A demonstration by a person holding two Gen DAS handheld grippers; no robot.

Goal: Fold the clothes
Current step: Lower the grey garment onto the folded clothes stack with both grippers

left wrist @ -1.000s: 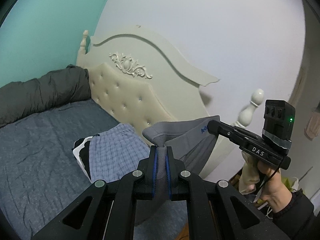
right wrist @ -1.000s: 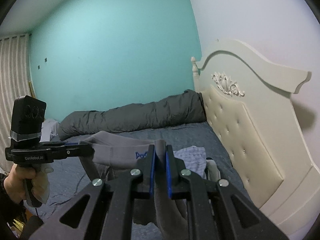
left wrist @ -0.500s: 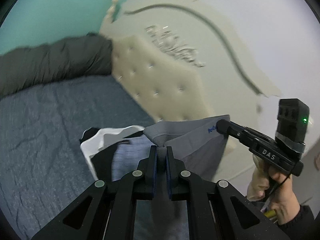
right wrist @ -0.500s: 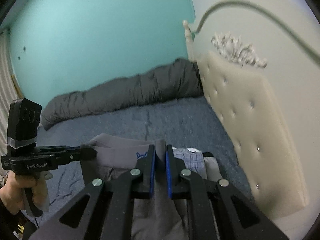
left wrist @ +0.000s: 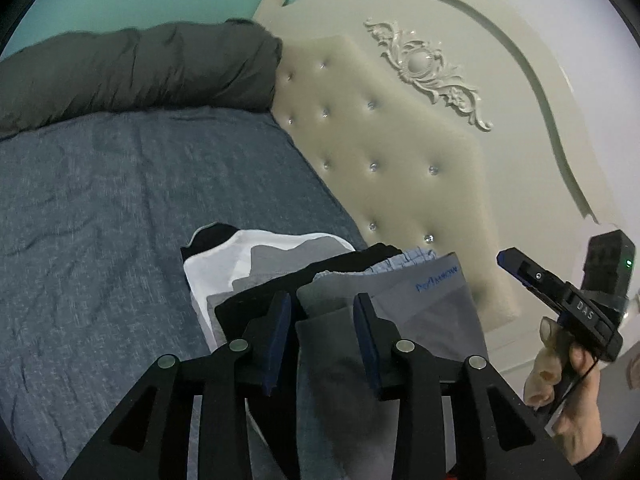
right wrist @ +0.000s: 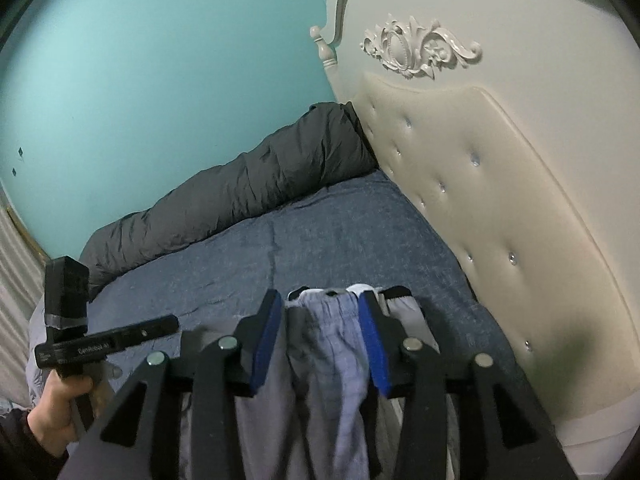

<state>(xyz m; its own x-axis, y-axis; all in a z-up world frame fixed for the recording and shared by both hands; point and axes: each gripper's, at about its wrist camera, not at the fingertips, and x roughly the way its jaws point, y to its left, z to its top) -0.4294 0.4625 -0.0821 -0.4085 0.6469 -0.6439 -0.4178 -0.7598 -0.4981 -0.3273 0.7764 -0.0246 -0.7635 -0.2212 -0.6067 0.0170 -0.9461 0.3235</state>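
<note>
A folded grey garment [left wrist: 432,308] with blue lettering lies on a pile of folded clothes near the headboard. The pile holds blue plaid shorts [left wrist: 404,260], a black piece [left wrist: 344,260] and a white piece [left wrist: 216,272]. My left gripper [left wrist: 322,300] is just above the pile, its jaws opening. The grey cloth lies loose between them, unpinched. My right gripper [right wrist: 320,300] is opening too, with the plaid shorts [right wrist: 332,340] and the grey garment [right wrist: 256,420] showing between its blue pads. Each gripper also appears in the other's view: right gripper [left wrist: 506,258], left gripper [right wrist: 160,326].
The pile sits on a blue-grey bedsheet [left wrist: 120,200] beside the cream tufted headboard [left wrist: 400,184]. A rolled dark grey duvet [left wrist: 140,68] runs along the teal wall [right wrist: 160,80]. A person's hand [left wrist: 568,400] holds each gripper handle.
Both grippers came down over the pile carrying the grey garment, then their jaws parted from shut on the cloth to open. The garment now rests on the pile.
</note>
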